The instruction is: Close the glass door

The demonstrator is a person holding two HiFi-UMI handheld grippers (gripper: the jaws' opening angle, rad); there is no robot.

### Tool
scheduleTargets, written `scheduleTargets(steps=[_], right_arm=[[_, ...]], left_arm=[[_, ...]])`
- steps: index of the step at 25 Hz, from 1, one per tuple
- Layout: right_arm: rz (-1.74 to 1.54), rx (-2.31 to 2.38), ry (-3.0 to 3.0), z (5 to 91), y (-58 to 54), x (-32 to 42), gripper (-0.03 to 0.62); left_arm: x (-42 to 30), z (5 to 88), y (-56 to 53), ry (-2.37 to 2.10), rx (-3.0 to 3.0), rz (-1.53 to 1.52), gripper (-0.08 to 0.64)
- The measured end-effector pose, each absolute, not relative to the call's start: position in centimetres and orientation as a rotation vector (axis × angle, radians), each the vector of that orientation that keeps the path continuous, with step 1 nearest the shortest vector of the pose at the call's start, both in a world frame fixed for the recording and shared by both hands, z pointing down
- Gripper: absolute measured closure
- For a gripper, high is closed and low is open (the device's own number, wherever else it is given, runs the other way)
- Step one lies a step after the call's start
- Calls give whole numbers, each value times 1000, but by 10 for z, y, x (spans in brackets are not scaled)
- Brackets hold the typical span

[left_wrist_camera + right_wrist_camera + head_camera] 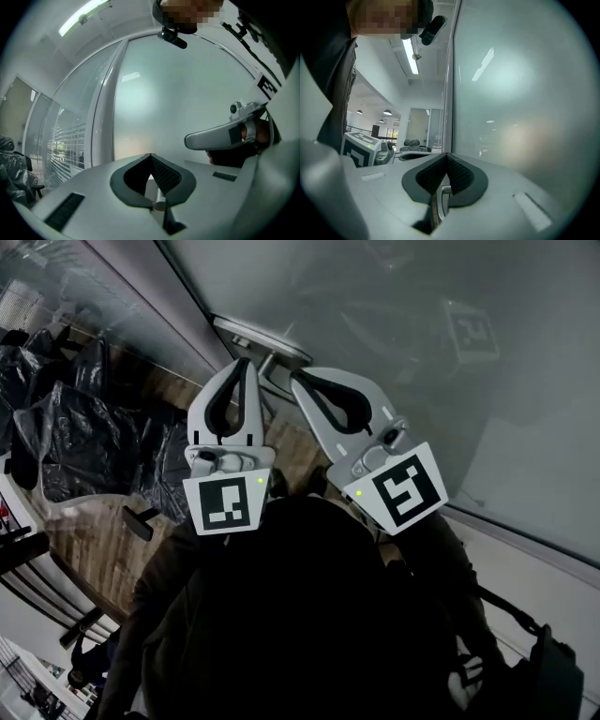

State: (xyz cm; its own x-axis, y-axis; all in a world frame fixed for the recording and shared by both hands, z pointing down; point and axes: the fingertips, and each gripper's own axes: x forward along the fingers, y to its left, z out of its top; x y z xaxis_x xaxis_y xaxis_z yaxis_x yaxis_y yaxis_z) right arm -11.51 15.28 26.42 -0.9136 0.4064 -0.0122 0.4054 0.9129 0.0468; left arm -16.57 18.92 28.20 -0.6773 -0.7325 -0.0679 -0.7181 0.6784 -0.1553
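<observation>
1. Your left gripper (243, 364) had its jaws closed, tips meeting, with nothing between them.
2. Your right gripper (296, 377) was closed the same way, tip to tip and empty. It sat just beside the left one, and both pointed toward a metal fitting (265, 339) at the edge of the glass.
3. The glass door (394, 324), frosted, stood close in front of both grippers and filled the upper right of the head view. You could not tell whether either tip touched it.
4. Both gripper views looked straight onto that frosted pane, with a pale upright frame (101, 126) at its left.
5. Off to the left, chairs wrapped in black plastic (80, 442) stood on the wooden floor (103, 545), well apart from your grippers.
</observation>
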Motion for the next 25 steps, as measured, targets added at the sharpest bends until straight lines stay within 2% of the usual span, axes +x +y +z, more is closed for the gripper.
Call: scheduleTargets(steps=[25], right_arm=[[36,624,3029,251,158,-116,592]], left_arm=[[-166,278,186,2727,-1226,-143,563]])
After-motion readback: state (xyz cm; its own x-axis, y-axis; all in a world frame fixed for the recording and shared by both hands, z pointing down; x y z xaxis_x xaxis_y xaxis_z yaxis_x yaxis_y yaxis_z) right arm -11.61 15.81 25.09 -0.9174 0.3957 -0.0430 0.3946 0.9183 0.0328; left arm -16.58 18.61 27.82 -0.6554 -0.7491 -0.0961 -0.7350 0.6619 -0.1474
